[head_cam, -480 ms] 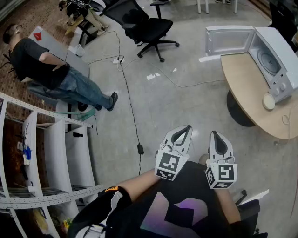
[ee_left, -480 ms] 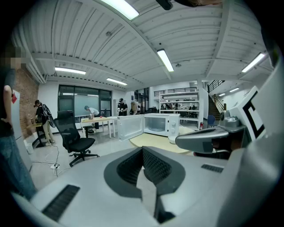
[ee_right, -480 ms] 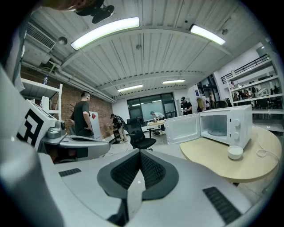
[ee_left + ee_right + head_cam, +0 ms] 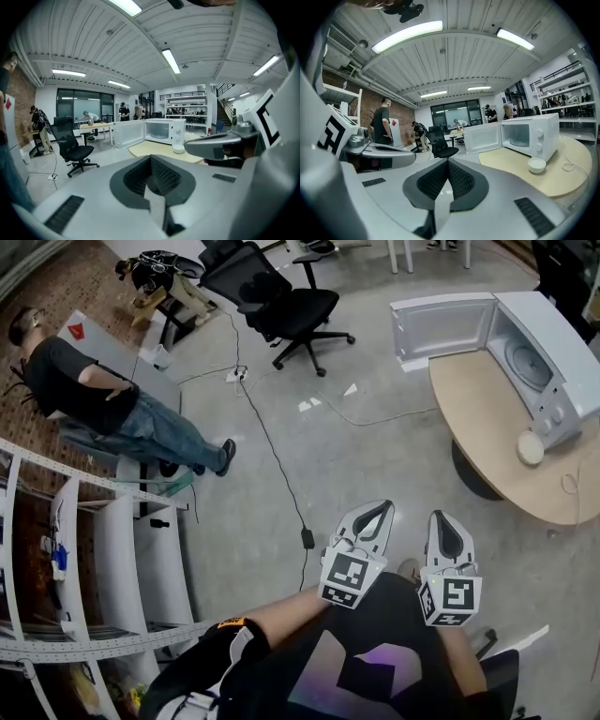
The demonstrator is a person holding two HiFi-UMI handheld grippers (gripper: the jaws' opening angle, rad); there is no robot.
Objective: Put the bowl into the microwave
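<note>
A small white bowl (image 4: 531, 448) sits on the round wooden table (image 4: 478, 418), just in front of the white microwave (image 4: 539, 362), whose door (image 4: 445, 326) stands open. Both grippers are held close to the person's chest, well away from the table. The left gripper (image 4: 373, 514) is shut and holds nothing, and so is the right gripper (image 4: 443, 526). In the left gripper view the bowl (image 4: 178, 149) and microwave (image 4: 164, 130) lie far ahead beyond the shut gripper (image 4: 152, 176). In the right gripper view the bowl (image 4: 536, 164) stands right of the shut gripper (image 4: 447, 180).
A black office chair (image 4: 291, 301) stands on the concrete floor, where a black cable (image 4: 281, 465) also runs. A person (image 4: 84, 381) stands at the far left by a white shelf rack (image 4: 94, 549). A cord (image 4: 572, 486) lies on the table's near edge.
The table, microwave and bowl have shifted slightly left in the head view. Both grippers sit a little lower in the picture, still side by side and shut.
</note>
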